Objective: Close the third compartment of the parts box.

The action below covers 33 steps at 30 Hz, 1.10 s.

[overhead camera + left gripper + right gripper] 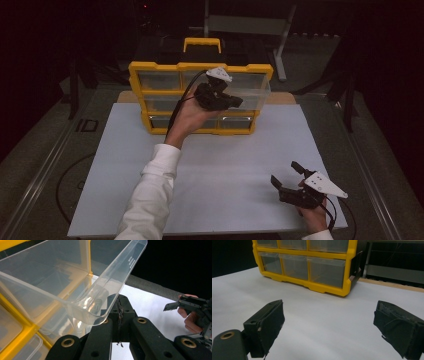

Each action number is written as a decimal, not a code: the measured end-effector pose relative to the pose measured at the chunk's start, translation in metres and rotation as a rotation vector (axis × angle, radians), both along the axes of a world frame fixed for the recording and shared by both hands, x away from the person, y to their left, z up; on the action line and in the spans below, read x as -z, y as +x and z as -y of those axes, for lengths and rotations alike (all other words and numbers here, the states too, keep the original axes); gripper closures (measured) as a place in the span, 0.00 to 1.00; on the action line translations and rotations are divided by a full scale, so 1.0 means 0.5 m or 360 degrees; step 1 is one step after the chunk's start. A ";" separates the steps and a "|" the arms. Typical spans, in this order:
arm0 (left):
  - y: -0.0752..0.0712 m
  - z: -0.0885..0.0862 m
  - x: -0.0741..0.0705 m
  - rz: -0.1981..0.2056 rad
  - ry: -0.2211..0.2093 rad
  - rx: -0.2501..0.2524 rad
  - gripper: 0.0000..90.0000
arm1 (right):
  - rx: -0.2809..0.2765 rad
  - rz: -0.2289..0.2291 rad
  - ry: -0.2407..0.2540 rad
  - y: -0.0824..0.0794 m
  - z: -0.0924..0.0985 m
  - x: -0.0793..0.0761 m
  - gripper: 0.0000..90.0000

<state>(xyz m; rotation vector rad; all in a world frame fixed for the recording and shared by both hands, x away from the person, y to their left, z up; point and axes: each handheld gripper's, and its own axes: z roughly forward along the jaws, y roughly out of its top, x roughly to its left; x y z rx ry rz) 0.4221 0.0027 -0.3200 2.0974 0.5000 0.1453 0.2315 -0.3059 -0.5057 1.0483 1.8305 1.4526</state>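
- High view: the left gripper [235, 101] is raised in front of the yellow plastic organiser cabinet with clear drawers [150, 107], which stands at the far side of the white table sheet [225, 160]. A clear plastic drawer [255, 92] juts out of the cabinet's middle row, right at this gripper's tips, so the work in hand seems to be pulling it out. The right gripper [287, 176] rests low on the sheet, well apart from the cabinet, probably just parked out of the way.
- Left gripper view: the jaws are pressed together just beneath the drawer's [75, 290] curved front lip, with clear plastic over their tips. They appear clamped on the drawer's pull tab, though the exact contact is hard to make out through the plastic. The drawer hangs partly out of the yellow frame [15, 340] up and to the left of the jaws.
- Right gripper view: the jaws stand wide apart with nothing between them; the cabinet [324, 288] sits well ahead across bare sheet [324, 322].
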 end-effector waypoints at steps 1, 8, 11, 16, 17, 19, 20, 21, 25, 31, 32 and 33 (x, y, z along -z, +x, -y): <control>0.000 0.001 0.001 0.0000 -0.0001 -0.0005 1.00 | 0.0001 0.0000 0.0001 0.000 0.000 0.000 0.10; 0.004 0.005 0.003 0.0014 -0.0011 -0.0063 1.00 | 0.0002 0.0001 0.0001 -0.001 0.002 -0.001 0.10; 0.005 0.005 0.003 0.0018 -0.0017 -0.0083 1.00 | 0.0005 0.0002 0.0000 -0.001 0.002 -0.001 0.10; 0.008 0.006 0.004 0.0028 -0.0021 -0.0111 1.00 | 0.0004 0.0002 0.0001 -0.001 0.001 -0.001 0.10; 0.009 0.007 0.004 0.0031 -0.0026 -0.0121 1.00 | 0.0003 0.0001 0.0003 -0.001 0.002 -0.001 0.10; 0.011 0.008 0.006 0.0033 -0.0035 -0.0133 1.00 | 0.0003 0.0002 0.0004 -0.001 0.002 -0.001 0.10; 0.012 0.008 0.006 0.0033 -0.0039 -0.0139 1.00 | 0.0004 0.0001 0.0005 0.000 0.001 0.000 0.10; 0.012 0.008 0.007 0.0036 -0.0040 -0.0145 1.00 | 0.0005 0.0001 0.0004 0.000 0.001 0.000 0.10; 0.016 0.009 0.008 0.0040 -0.0047 -0.0162 1.00 | 0.0009 -0.0004 0.0009 0.000 0.002 0.000 0.10; 0.018 0.010 0.008 0.0054 -0.0043 -0.0193 1.00 | 0.0010 -0.0001 0.0009 0.001 0.003 0.001 0.10; 0.018 0.011 0.008 0.0057 -0.0042 -0.0198 1.00 | 0.0011 0.0000 0.0010 0.001 0.003 0.001 0.10; 0.019 0.011 0.008 0.0056 -0.0045 -0.0204 1.00 | 0.0012 -0.0001 0.0010 0.001 0.004 0.000 0.10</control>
